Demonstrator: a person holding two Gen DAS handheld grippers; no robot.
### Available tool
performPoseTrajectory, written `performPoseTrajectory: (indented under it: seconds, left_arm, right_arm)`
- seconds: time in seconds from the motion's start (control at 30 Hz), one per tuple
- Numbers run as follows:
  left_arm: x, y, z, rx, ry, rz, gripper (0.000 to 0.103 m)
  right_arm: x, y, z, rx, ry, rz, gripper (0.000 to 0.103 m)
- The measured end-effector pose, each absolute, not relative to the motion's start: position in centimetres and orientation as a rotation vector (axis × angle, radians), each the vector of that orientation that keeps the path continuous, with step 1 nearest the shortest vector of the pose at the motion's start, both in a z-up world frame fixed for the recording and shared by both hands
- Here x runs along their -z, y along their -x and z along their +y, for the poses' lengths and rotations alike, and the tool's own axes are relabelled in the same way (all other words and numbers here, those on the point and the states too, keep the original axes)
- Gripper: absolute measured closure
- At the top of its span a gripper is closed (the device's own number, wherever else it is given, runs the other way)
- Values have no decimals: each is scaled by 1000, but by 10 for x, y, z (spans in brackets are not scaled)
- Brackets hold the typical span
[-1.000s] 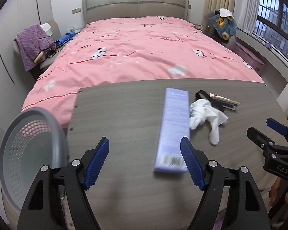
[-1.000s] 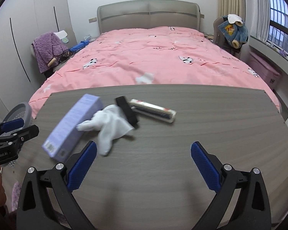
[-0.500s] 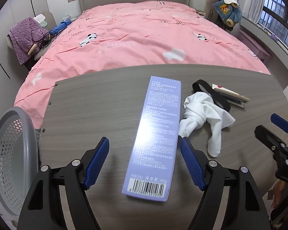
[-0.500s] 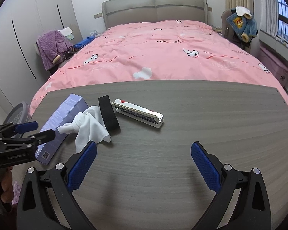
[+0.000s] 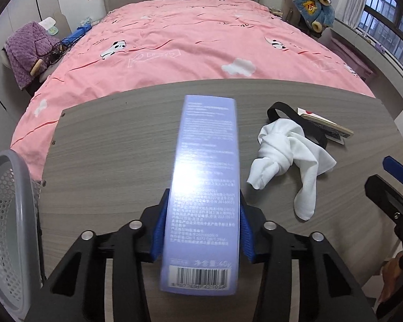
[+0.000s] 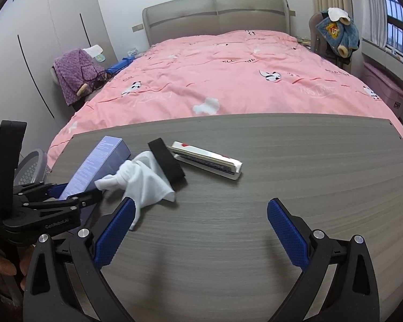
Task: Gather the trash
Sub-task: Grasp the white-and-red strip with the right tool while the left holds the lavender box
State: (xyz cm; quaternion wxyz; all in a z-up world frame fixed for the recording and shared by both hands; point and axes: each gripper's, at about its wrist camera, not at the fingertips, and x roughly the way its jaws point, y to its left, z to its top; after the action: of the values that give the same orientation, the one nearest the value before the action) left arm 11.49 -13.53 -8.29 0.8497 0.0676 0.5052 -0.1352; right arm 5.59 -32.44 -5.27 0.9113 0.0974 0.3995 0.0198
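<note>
- My left gripper (image 5: 202,230) has just closed its jaws: a moment ago they stood wide on either side of the lavender carton (image 5: 207,177), and now both blue pads press its long sides near the barcode end.
- I judge that this makes the first piece of trash secured; it remains to lift it and carry it to the grey mesh bin (image 5: 5,222), which stands just off the counter's (image 5: 115,145) near left edge.
- The carton lies lengthwise between my left jaws, its far end pointing toward the bed (image 5: 190,40).
- My right gripper (image 6: 201,225) hangs with jaws wide and empty over bare counter.
- Left of the right jaws, and a little farther off, lie the crumpled white cloth (image 6: 142,177), the black strap (image 6: 166,161) and the flat white packet (image 6: 207,161).
</note>
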Motion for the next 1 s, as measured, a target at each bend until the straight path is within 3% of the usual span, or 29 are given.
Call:
performPoseTrajectory:
  seconds: [0.37,0.77,0.9,1.0]
  left_arm:
    - [52,-102,-97,211,-117,965,60]
    - [29,-93,-67,178,-58,930,60]
    - [27,-93,-72,176,-60,929,60]
    - [25,-92,-75,176,-66,929,60]
  right_arm:
    - [45,-73,-291,-77,-167,805,9]
    - [61,-111,-344,-15,33,882,13]
    - [71,-126,-355,-41,43,922,23]
    - [76,-135,-350,-67,80,935,23]
